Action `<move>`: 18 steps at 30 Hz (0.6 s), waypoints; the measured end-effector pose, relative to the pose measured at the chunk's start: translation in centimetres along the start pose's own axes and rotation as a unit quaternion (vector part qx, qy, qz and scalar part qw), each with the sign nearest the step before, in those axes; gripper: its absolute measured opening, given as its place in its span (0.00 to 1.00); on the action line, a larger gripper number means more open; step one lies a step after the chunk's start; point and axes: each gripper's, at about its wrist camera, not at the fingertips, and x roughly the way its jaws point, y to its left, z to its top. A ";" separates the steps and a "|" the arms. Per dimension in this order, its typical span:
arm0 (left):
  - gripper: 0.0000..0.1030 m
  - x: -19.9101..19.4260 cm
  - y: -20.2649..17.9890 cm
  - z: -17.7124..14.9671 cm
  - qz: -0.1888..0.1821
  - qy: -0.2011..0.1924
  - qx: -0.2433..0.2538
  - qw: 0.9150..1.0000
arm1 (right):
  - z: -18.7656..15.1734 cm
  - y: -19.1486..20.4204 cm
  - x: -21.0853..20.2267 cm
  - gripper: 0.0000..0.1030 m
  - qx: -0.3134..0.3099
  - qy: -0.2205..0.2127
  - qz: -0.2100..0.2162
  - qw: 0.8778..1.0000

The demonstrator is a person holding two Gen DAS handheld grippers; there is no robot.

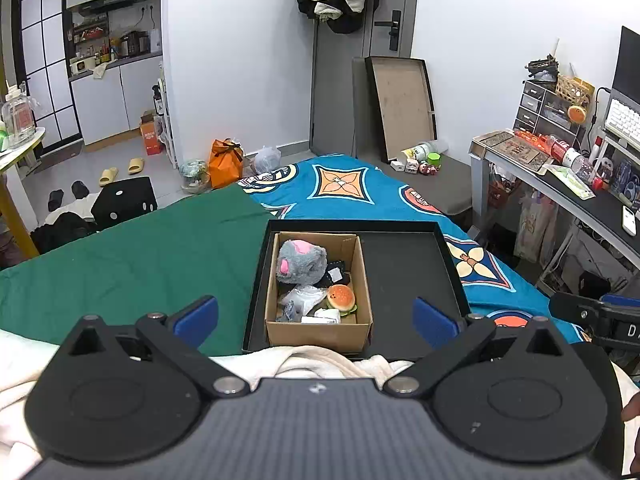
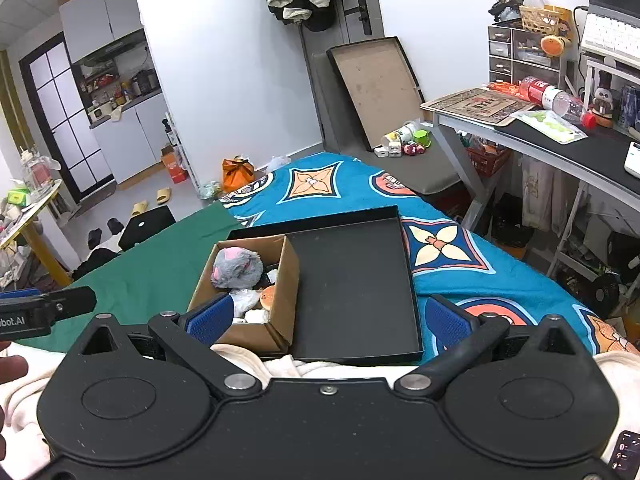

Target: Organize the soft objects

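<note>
A black tray (image 1: pixel 404 264) lies on the bed (image 1: pixel 132 248), near its front edge. A brown box (image 1: pixel 320 332) sits in the tray's left side. In the box are a gray plush (image 1: pixel 300 266), a toy burger (image 1: pixel 341 298) and some small bags (image 1: pixel 304 298). The left gripper (image 1: pixel 316 320) and the right gripper (image 2: pixel 328 320) are both wide open and hold nothing. They hang over a white blanket (image 1: pixel 312 362) at the bed's front edge.
</note>
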 end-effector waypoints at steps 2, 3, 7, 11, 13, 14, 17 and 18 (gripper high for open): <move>1.00 0.0 0.1 0.0 0.001 0.000 -0.001 1.000 | -0.1 0.0 -0.1 1.00 -0.001 -0.001 -0.002 1.000; 1.00 0.0 0.1 0.0 0.002 0.000 -0.001 1.000 | -0.1 0.0 -0.1 1.00 -0.002 -0.001 -0.003 1.000; 1.00 -0.1 0.2 0.1 0.005 0.002 -0.002 1.000 | -0.2 0.0 -0.1 1.00 -0.001 0.001 -0.005 1.000; 1.00 -0.1 0.3 0.1 0.007 0.002 -0.006 1.000 | -0.2 0.0 -0.1 1.00 -0.003 0.001 -0.003 1.000; 1.00 -0.2 0.2 0.1 0.006 0.002 -0.007 1.000 | -0.2 0.1 -0.2 1.00 -0.006 0.001 -0.001 1.000; 1.00 -0.2 0.2 0.1 0.006 0.002 -0.005 1.000 | -0.2 0.1 -0.2 1.00 -0.006 0.001 -0.001 1.000; 1.00 -0.2 -0.1 0.1 0.005 0.001 0.000 1.000 | -0.2 0.1 -0.1 1.00 -0.005 0.002 0.001 1.000; 1.00 -0.2 -0.2 0.1 0.004 0.002 0.000 1.000 | -0.2 0.1 -0.1 1.00 -0.005 0.002 0.000 1.000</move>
